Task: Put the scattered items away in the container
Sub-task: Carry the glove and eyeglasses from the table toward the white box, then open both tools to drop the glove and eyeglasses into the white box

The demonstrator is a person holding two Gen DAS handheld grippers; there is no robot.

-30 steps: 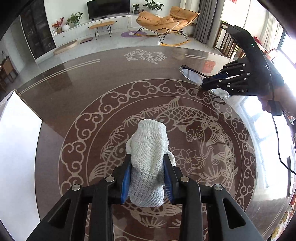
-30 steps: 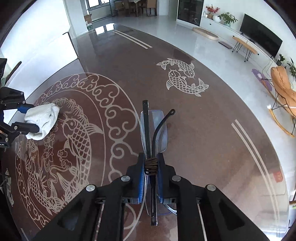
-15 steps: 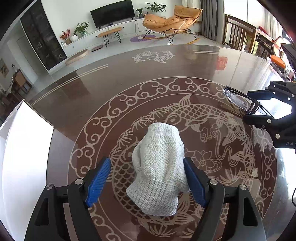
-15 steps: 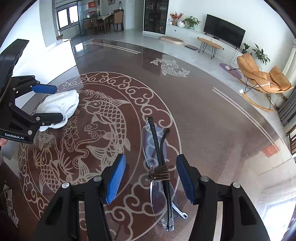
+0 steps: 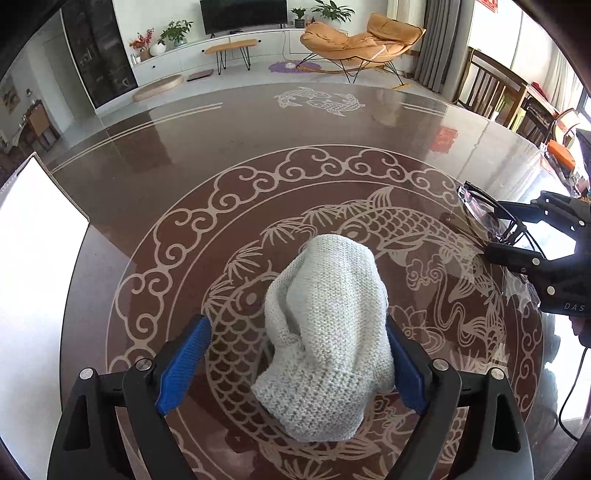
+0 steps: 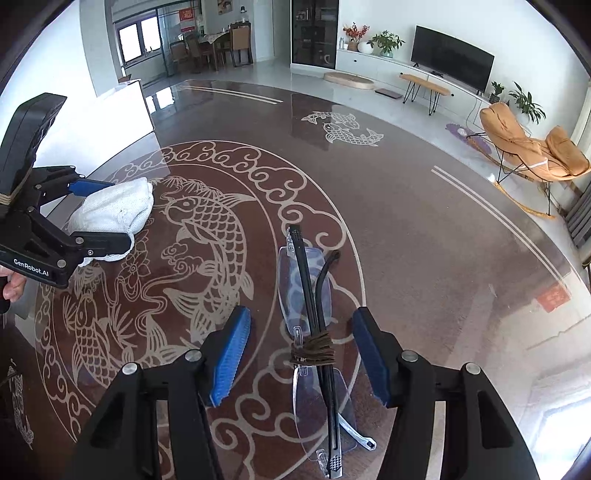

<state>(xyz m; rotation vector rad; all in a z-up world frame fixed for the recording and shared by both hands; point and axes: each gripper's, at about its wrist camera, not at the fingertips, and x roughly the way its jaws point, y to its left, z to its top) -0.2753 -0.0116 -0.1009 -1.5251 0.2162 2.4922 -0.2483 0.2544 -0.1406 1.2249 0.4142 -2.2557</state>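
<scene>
Claws first: the left claw point(image 5: 297, 363) stands wide apart, its jaws having just been opening, with the pale grey knitted cloth bundle point(image 5: 325, 339) lying between the blue pads point(image 5: 184, 363) on the dark brown glossy tabletop with its pale carp-and-cloud pattern point(image 5: 155, 206). The left-hand pad is clear of the knit; the right-hand pad sits just beside the bundle's edge, and whether it touches cannot be told. The bundle rests on the tabletop, not lifted.

The right claw point(image 6: 301, 356) is likewise parted, its jaws having opened over the last moment, and grips nothing. Between its blue pads point(image 6: 231, 354) lie the folded rimless spectacles with black temples point(image 6: 314, 321), flat on the tabletop and bound at the middle by a brown cord wrap point(image 6: 313, 349); both pads stand apart from the frame.

Further out in the right wrist view, the left claw point(image 6: 107, 210) shows at the left edge around the white-looking bundle point(image 6: 114, 208), with a person's fingers point(image 6: 13, 286) below it. In the left wrist view, the right claw point(image 5: 502, 230) appears at the right edge over the spectacles point(image 5: 480, 210). A white flat panel point(image 5: 33, 251) lies at the tabletop's left side.

Beyond the tabletop are an orange rocking lounge chair point(image 5: 362, 35) and a dark flat television point(image 5: 243, 13).
</scene>
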